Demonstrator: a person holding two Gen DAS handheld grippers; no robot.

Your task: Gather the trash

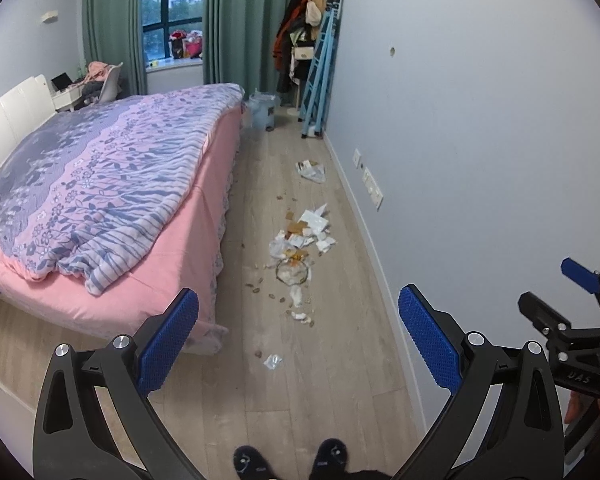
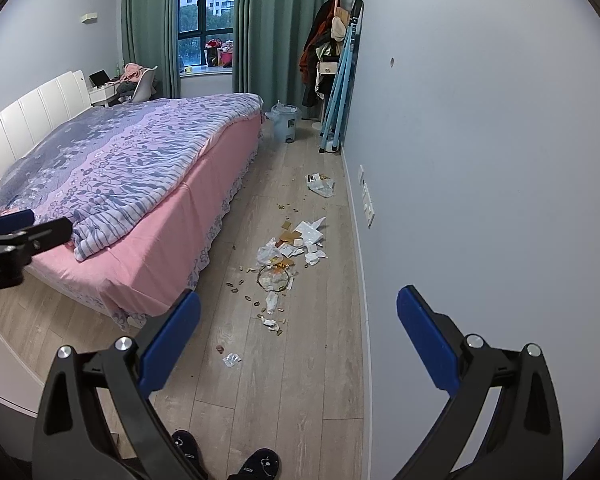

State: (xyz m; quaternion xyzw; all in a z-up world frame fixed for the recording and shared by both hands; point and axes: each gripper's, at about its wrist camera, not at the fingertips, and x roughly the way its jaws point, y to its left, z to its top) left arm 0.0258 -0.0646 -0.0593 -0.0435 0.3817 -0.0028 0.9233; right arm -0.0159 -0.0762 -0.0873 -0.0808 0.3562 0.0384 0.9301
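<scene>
The left gripper and right gripper are both wide open, holding nothing. Trash lies on the floor. One gripper reads "DAS".

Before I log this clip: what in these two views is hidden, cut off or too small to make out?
- Bin contents: both views, too far, and its liner hides the inside.
- Small brown bits on the floor: both views, too small to identify.
- Print on the far wrapper: too small to read.
- Floor under the bed: hidden by the pink skirt.
- Person: cut off by the bottom edge; only slippers show.
</scene>
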